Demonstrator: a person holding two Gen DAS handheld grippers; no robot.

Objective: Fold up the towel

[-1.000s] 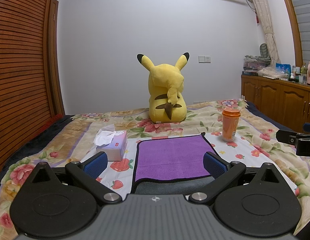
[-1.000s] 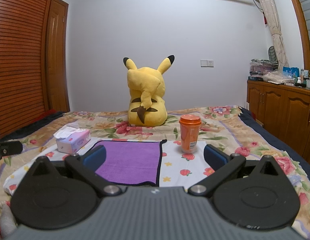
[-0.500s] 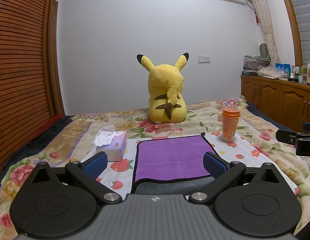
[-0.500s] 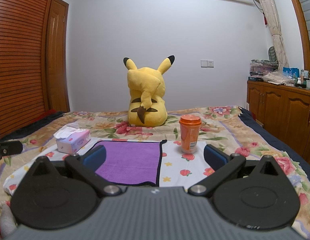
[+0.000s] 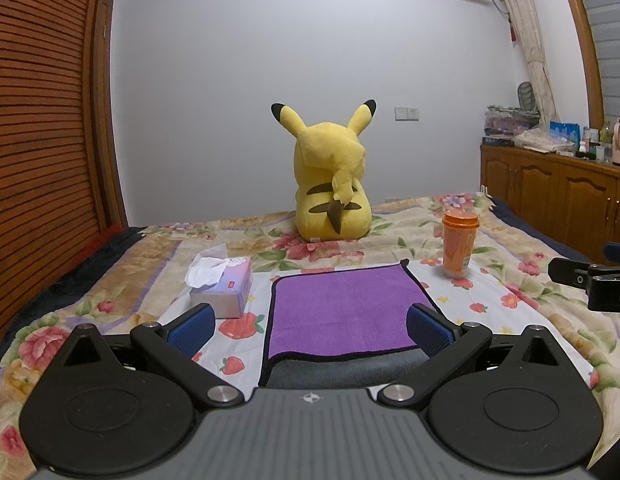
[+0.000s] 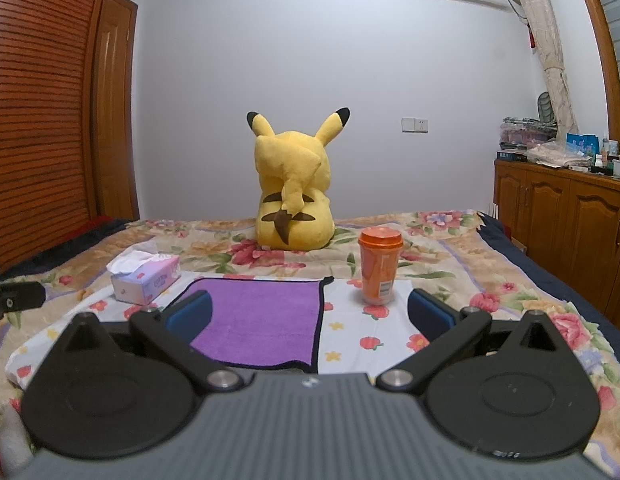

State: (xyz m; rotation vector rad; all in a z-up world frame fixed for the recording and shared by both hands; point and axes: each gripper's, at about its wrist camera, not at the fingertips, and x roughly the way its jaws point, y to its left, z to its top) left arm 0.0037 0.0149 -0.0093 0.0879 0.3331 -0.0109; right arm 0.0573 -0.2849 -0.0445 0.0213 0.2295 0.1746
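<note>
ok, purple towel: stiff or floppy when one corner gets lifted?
Probably floppy: the purple towel lies flat, following the floral bedspread, and its plush pile suggests soft microfibre. Likely light, so a lifted corner should drape and drag the rest. The soft bedding may bunch underneath. Both grippers, left and right, are open.

The towel's near edge is hidden behind the left tongs' body, and in the right view its near left corner sits behind a blue pad. The small items on the cabinet are too small to identify. The cup's label is unreadable.
</note>
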